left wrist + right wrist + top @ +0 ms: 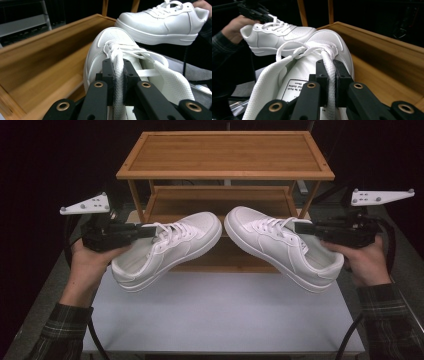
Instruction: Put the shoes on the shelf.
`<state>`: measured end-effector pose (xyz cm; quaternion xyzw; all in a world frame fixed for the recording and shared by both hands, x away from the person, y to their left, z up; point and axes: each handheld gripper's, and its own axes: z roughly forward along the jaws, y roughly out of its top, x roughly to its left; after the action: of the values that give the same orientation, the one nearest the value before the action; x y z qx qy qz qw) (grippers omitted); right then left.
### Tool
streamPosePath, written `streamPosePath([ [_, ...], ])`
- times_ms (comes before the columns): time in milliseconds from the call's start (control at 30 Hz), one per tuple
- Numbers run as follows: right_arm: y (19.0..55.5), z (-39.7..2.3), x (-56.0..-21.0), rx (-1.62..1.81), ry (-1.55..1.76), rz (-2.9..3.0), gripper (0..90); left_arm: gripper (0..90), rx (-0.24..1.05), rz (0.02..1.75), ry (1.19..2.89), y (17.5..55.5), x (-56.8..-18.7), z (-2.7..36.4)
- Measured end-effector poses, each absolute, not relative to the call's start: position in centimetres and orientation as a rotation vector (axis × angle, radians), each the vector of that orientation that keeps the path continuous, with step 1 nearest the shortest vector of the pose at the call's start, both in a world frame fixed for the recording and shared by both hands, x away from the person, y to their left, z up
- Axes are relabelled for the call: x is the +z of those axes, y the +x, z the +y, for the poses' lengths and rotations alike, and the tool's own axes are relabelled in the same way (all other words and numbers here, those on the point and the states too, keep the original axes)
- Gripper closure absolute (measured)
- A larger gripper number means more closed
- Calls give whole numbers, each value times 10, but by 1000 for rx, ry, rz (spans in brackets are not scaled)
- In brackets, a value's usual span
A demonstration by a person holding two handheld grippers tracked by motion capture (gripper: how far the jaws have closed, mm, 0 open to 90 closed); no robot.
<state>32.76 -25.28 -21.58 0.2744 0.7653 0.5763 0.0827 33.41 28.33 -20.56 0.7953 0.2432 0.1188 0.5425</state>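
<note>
Surface: we list a pale grey worktop [220, 315] across the lower half of the high view, its near part bare, with darker grey margins at either side.

Room: we see black, unlit surroundings behind and beside the worktop. In the left gripper view, grey horizontal bars sit dimly in the upper left corner; we cannot tell what they belong to.

Furniture: a wooden shoe rack [225, 155] with a framed top tier and a lower tier stands at the upper centre of the high view, at the far edge of the worktop.

Items held: the left shoe [167, 250], white with white laces, hangs left of centre above the worktop, toe pointing toward the middle. The right shoe [282, 245], matching, hangs right of centre, toe inward; the two toes are near each other, not touching, in front of the rack.

Claws: the left claw [150, 231] is pinched narrow on the left shoe's laces. The right claw [300, 226] is likewise clamped on the right shoe's laces.

Writing: a white label [293, 90] with black print lies inside the right shoe; we find the text too small to read. We spot no brand marks.
</note>
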Motion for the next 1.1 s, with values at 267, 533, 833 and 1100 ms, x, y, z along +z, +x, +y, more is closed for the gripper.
streamPosePath([
  [267,357,-240,-201,1650,876,2241,843,842,366,643,1854,364,-194,270],
  [533,377,-223,-206,1550,956,2209,842,841,407,735,1852,385,-203,255],
  [833,390,-209,-213,1475,1023,2191,841,840,423,791,1853,396,-210,242],
  [1100,392,-200,-213,1410,1005,2186,823,809,454,813,1874,401,-214,237],
])
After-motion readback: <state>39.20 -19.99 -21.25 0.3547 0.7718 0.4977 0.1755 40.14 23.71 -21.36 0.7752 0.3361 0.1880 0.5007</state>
